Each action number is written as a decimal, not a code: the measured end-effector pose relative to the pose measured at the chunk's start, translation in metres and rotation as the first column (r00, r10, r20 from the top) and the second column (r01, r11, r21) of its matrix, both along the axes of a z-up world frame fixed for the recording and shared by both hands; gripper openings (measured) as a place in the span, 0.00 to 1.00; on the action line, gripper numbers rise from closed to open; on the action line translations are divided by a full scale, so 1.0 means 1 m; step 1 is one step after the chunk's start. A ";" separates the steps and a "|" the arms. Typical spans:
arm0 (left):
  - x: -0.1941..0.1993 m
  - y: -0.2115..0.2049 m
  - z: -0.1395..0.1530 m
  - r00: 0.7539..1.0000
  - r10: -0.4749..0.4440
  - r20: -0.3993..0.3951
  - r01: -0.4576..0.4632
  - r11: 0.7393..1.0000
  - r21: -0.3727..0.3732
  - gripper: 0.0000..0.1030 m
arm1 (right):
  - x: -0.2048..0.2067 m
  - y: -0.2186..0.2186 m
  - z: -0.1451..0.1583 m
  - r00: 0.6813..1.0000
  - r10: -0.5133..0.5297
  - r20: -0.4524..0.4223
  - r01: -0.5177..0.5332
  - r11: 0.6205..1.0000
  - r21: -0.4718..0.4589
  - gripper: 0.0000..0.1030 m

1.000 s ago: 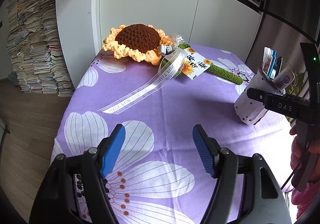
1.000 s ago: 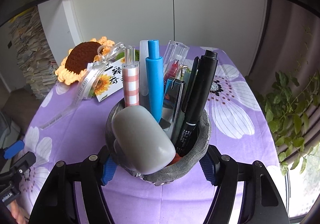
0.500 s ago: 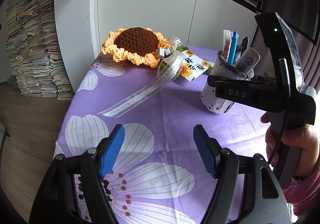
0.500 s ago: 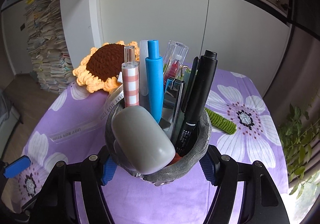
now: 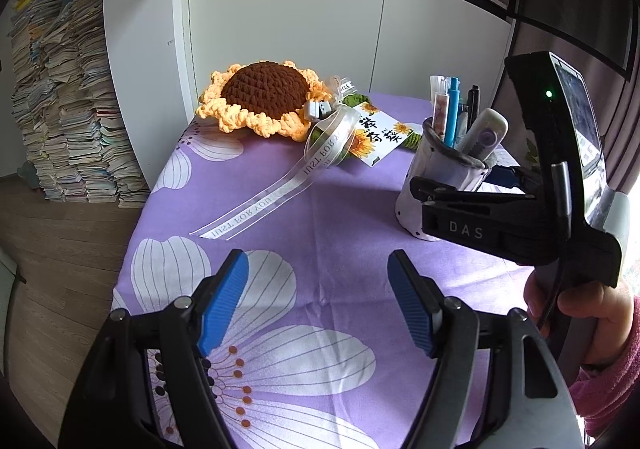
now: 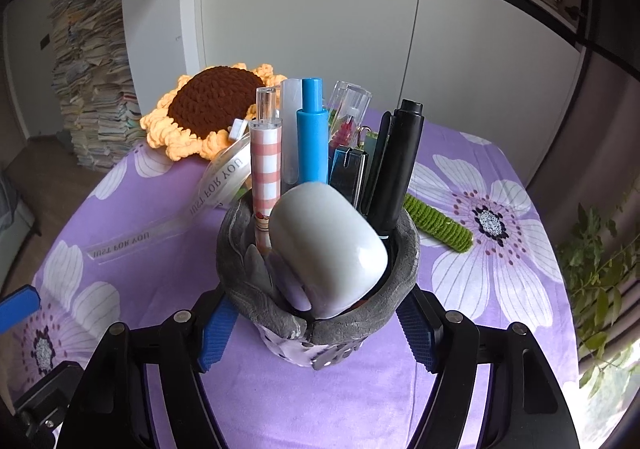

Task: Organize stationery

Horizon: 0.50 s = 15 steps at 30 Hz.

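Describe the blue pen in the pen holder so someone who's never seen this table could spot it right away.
On the purple flowered tablecloth, find the grey-rimmed pen holder in front of the crocheted sunflower. The blue pen stands upright at its back, the only solid bright-blue barrel, between a pink checked pen and a black marker.

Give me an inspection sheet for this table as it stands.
Surface: purple flower-print tablecloth, flat.
Job's things: fabric pen holder upright on the cloth, holding a blue pen, black marker, checked pen and white rounded case.
Clutter: crochet sunflower with printed ribbon and tag, behind the holder.
Grippers: left gripper open, nothing between its fingers; right gripper jaws have just been opening, holder between the fingers, apparently released.
Cables: one cable down the right gripper's handle.
Surroundings: stacked papers on the floor, white cabinet, leafy plant.
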<state>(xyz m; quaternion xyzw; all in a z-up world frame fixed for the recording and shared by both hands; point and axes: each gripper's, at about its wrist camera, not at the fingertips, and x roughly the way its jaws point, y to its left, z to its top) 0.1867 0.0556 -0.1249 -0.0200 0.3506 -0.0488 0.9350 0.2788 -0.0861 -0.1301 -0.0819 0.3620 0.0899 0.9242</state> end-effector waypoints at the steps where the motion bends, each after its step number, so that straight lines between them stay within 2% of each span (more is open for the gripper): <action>1: -0.001 -0.001 0.002 1.000 0.002 0.004 -0.002 1.000 0.003 0.69 | -0.003 -0.002 0.000 1.000 0.002 -0.001 -0.002 1.000 -0.004 0.76; 8: -0.013 -0.013 0.017 0.999 0.006 0.038 -0.007 1.000 0.029 0.72 | -0.037 -0.020 0.001 1.000 0.000 0.007 0.000 1.000 0.031 0.76; 15: -0.039 -0.038 0.041 0.993 -0.045 0.106 0.038 0.997 0.065 0.79 | -0.080 -0.043 0.037 0.995 -0.056 0.084 0.051 0.997 0.056 0.76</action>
